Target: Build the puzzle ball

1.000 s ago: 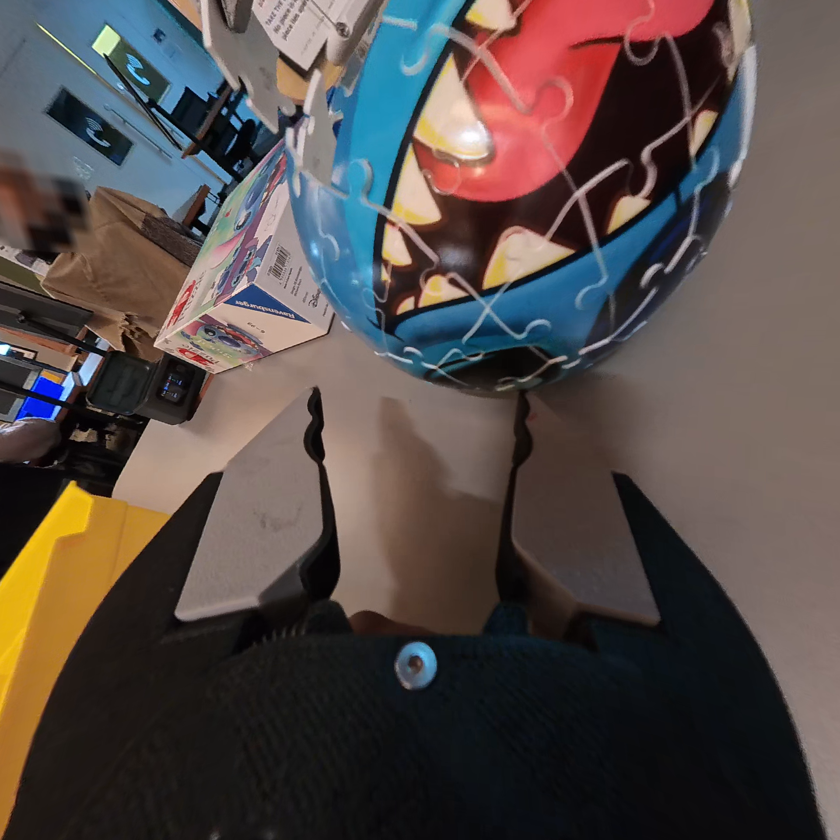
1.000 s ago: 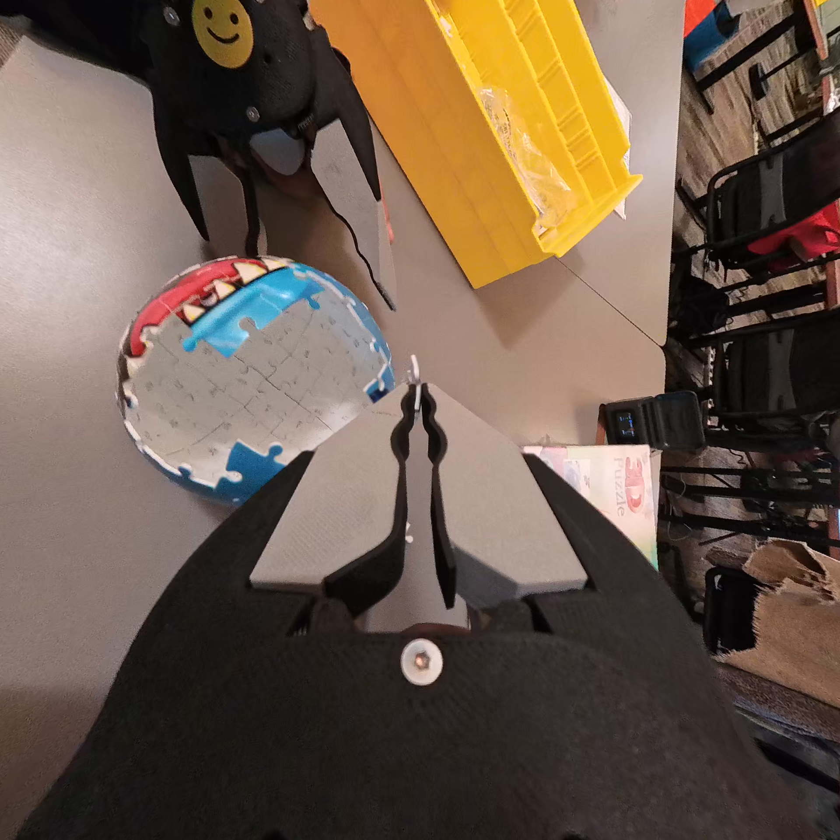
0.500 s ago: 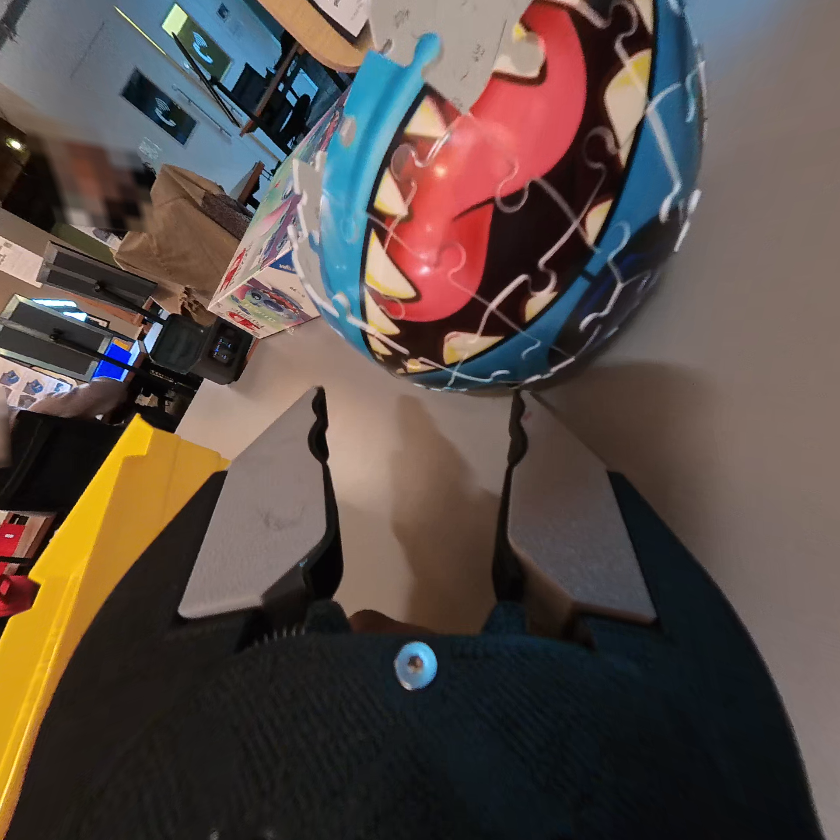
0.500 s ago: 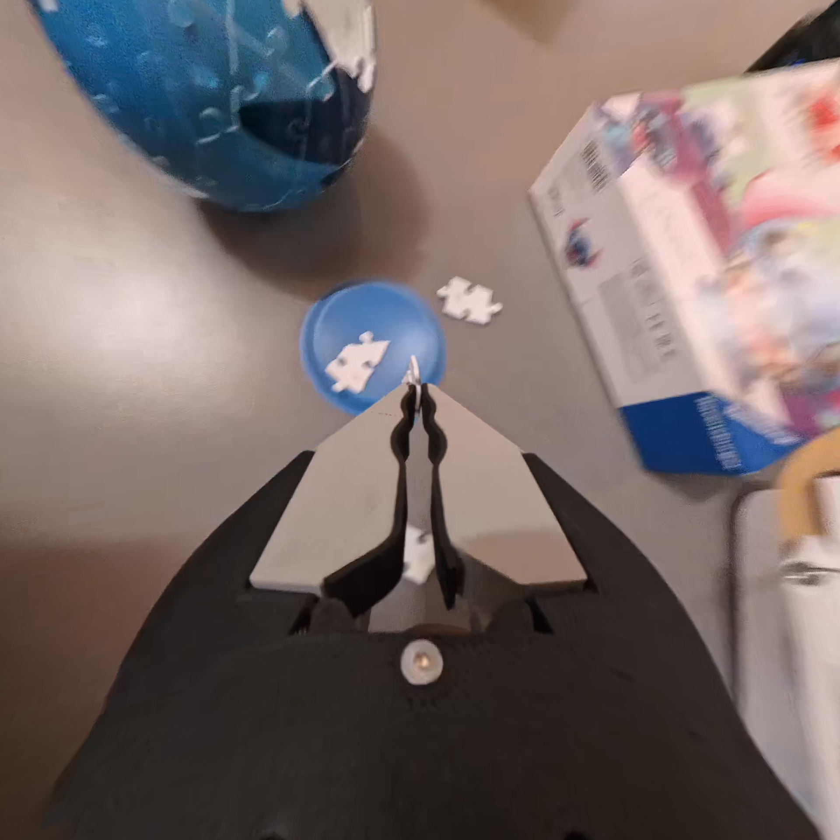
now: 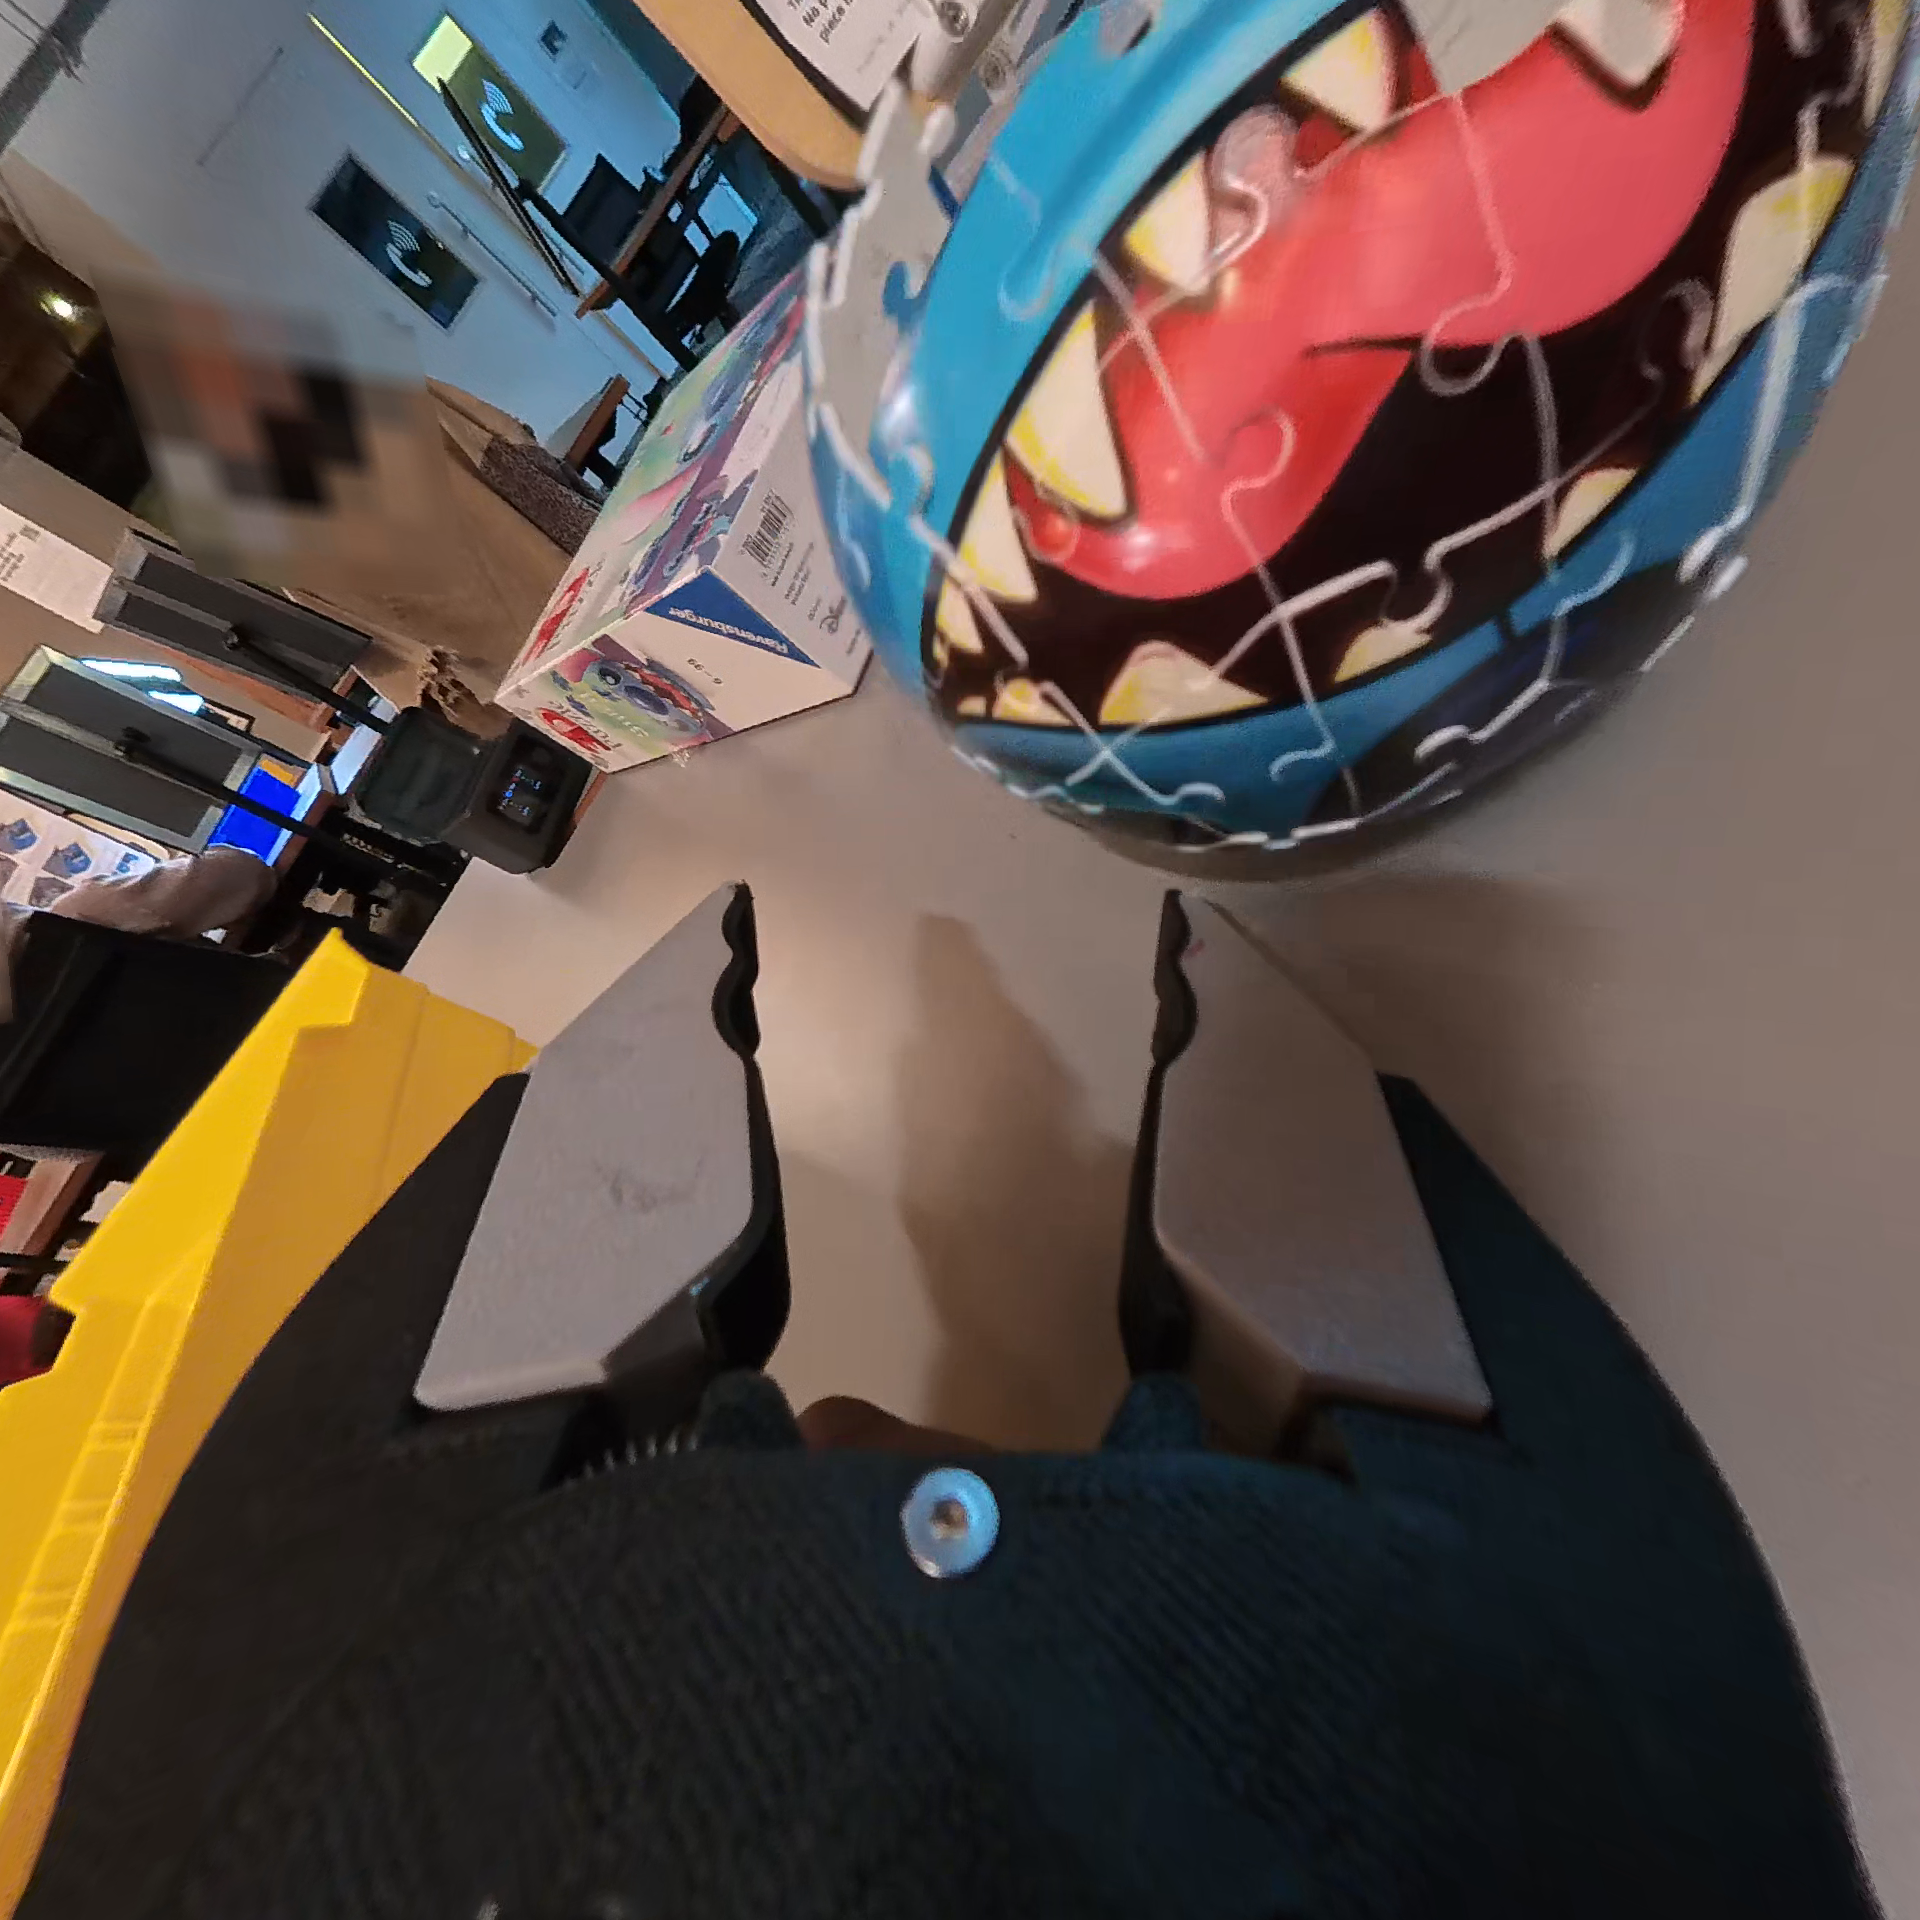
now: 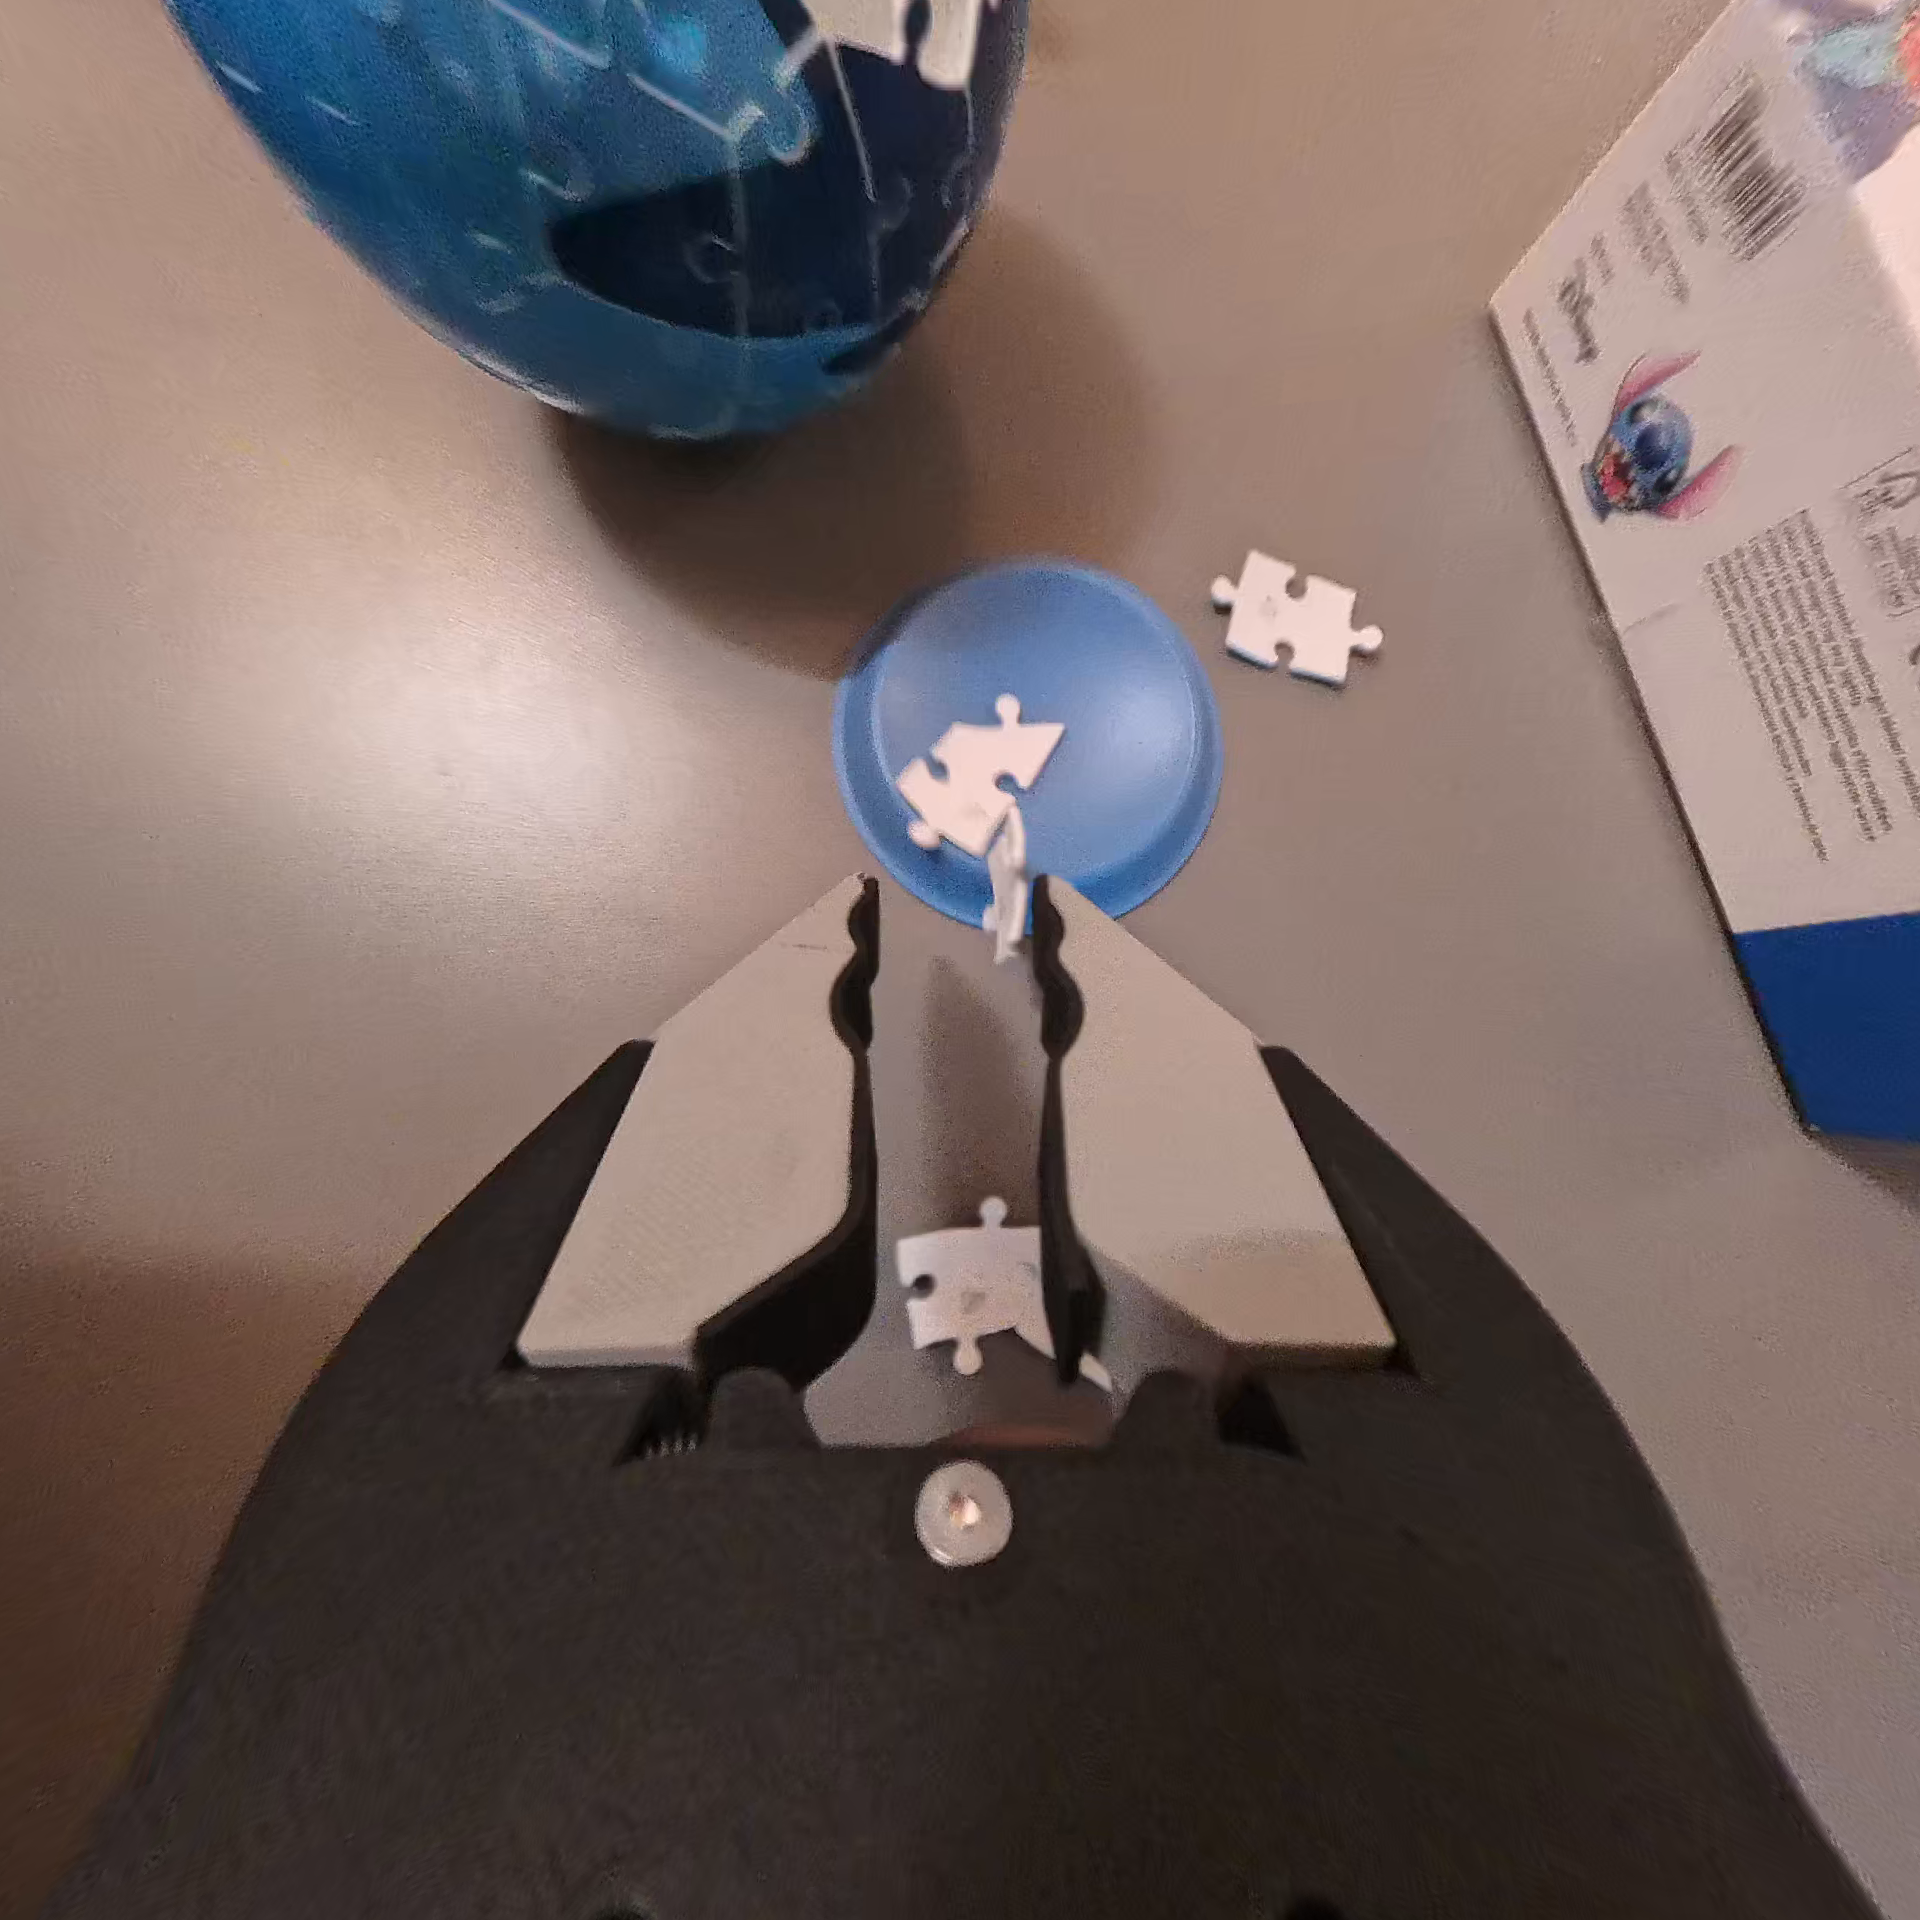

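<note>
The puzzle ball (image 5: 1382, 436) rested on the table (image 5: 1714, 1091) just beyond the left gripper's (image 5: 954, 906) wide, empty jaws, while the right gripper's (image 6: 954, 891) parted jaws had a white piece (image 6: 1006, 883) edge-on against the right-hand tip.

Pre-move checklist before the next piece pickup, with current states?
1. Right tongs open: ok.
2. Right tongs free of pieces: not ok, edge-on piece against one finger.
3. Left tongs open, empty: ok.
4. Puzzle ball steadied: not ok, left tongs short of it.
5. Next piece exposed: ok, dish piece in blue dish, loose piece on table.
6. Ball's gap facing right tongs: cannot tell.
</note>
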### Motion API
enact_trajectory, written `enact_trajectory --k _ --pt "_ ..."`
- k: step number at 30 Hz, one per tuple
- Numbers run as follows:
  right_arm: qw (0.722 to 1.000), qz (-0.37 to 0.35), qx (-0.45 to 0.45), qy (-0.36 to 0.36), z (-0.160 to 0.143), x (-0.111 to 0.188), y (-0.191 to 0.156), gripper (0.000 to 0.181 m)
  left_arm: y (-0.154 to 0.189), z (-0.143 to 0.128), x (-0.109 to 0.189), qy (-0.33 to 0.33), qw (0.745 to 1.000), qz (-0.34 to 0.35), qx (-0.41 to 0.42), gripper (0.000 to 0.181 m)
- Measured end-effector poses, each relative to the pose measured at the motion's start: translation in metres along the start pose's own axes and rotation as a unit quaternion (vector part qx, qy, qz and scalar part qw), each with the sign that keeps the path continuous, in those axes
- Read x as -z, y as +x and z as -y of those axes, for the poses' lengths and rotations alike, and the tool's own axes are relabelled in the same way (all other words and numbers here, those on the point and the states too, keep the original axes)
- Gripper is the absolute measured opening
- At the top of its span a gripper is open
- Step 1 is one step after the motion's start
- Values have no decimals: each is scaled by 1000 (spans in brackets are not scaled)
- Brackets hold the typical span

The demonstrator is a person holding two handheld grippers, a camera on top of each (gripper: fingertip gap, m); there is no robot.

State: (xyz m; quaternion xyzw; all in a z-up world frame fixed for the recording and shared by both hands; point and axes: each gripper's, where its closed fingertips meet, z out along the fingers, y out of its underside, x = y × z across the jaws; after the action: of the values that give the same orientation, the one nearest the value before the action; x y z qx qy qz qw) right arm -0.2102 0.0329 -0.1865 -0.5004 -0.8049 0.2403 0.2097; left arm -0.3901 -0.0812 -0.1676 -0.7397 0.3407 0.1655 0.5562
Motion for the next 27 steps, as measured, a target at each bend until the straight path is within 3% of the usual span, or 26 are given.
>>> enact_trajectory --k 3,7,8,11,15,19,21,24,27 --pt "996 -50 -4 -72 -23 -9 21 35 0 1 1 3 1000 2 0 75" --pt "993 -51 -67 -77 -39 4 36 39 1 1 1 5 1000 2 -6 75" --pt "993 -55 -73 -69 -38 9 39 44 1 1 1 5 1000 0 -5 75" --pt "997 -53 -63 0 -13 25 34 34 1 2 1 8 1000 -1 -3 75" --pt "996 30 -20 81 30 15 -7 29 2 2 1 8 1000 -4 -4 75" --pt "998 40 49 10 18 -23 -17 34 2 2 2 9 1000 -2 -5 74" --pt "997 35 63 -18 12 -33 -11 28 2 2 2 9 1000 0 -5 74" --pt "997 31 68 -27 12 -34 -9 22 1 2 2 9 1000 0 -2 73" --pt "997 16 76 -8 14 -21 -9 4 1 3 2 12 1000 -2 1 73"
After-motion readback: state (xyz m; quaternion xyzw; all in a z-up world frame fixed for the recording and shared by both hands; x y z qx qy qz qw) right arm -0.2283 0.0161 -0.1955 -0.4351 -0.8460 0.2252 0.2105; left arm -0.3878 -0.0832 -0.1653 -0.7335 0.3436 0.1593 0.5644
